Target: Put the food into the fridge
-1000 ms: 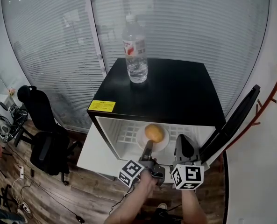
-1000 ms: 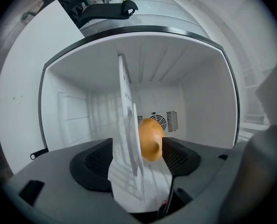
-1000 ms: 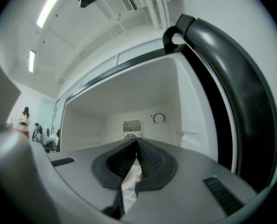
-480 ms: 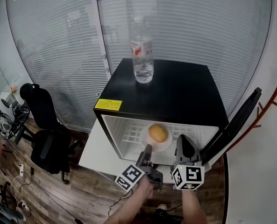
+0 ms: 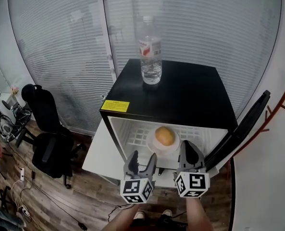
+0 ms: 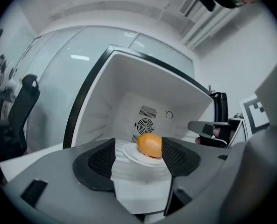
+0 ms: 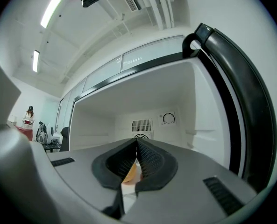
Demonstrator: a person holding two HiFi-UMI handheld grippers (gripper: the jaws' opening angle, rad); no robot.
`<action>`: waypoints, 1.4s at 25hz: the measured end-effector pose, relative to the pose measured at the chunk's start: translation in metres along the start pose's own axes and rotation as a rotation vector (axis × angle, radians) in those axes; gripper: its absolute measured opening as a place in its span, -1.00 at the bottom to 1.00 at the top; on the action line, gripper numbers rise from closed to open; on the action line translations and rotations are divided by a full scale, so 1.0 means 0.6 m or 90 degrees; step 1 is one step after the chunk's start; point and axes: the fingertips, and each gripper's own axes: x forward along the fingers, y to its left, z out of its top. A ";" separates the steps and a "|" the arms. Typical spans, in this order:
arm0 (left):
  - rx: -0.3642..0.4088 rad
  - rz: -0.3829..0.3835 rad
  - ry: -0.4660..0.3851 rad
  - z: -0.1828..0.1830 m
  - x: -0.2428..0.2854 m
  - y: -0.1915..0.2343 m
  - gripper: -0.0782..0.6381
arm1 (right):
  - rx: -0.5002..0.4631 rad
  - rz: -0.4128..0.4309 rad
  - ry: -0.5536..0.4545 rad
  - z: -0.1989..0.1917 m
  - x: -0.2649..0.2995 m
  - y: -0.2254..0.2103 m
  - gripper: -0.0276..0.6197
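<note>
A black mini fridge (image 5: 185,95) stands with its door (image 5: 241,126) swung open to the right. On a white plate (image 5: 155,147) on the shelf inside lies a round orange piece of food (image 5: 165,135). My left gripper (image 5: 142,160) is open just in front of the opening with nothing held. In the left gripper view the food (image 6: 149,145) and plate (image 6: 130,153) show between its spread jaws, farther back. My right gripper (image 5: 188,147) hovers beside it, shut and empty. In the right gripper view the closed tips (image 7: 137,143) half hide the food (image 7: 130,173).
A clear water bottle (image 5: 151,52) stands on the fridge top near its back edge. A glass wall with blinds runs behind. A black office chair (image 5: 46,146) sits on the wooden floor to the left. A red coat rack (image 5: 282,97) is at the right.
My left gripper was shut and reaching toward the plate; it has drawn back, turned and opened. The right gripper has barely moved.
</note>
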 end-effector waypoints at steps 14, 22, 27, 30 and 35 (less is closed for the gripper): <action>0.213 -0.009 -0.040 0.078 0.007 -0.031 -0.50 | 0.002 0.013 -0.006 0.013 -0.017 0.032 -0.83; 0.217 -0.019 -0.042 0.081 0.013 -0.034 -0.71 | -0.016 0.023 -0.003 0.016 -0.017 0.039 -0.83; 0.224 -0.023 -0.041 0.080 0.018 -0.037 -0.71 | -0.025 0.021 -0.006 0.014 -0.015 0.045 -0.83; 0.223 -0.022 -0.041 0.080 0.019 -0.036 -0.71 | -0.029 0.020 0.000 0.012 -0.013 0.045 -0.84; 0.227 -0.020 -0.042 0.077 0.019 -0.036 -0.71 | -0.038 0.021 0.004 0.006 -0.011 0.046 -0.84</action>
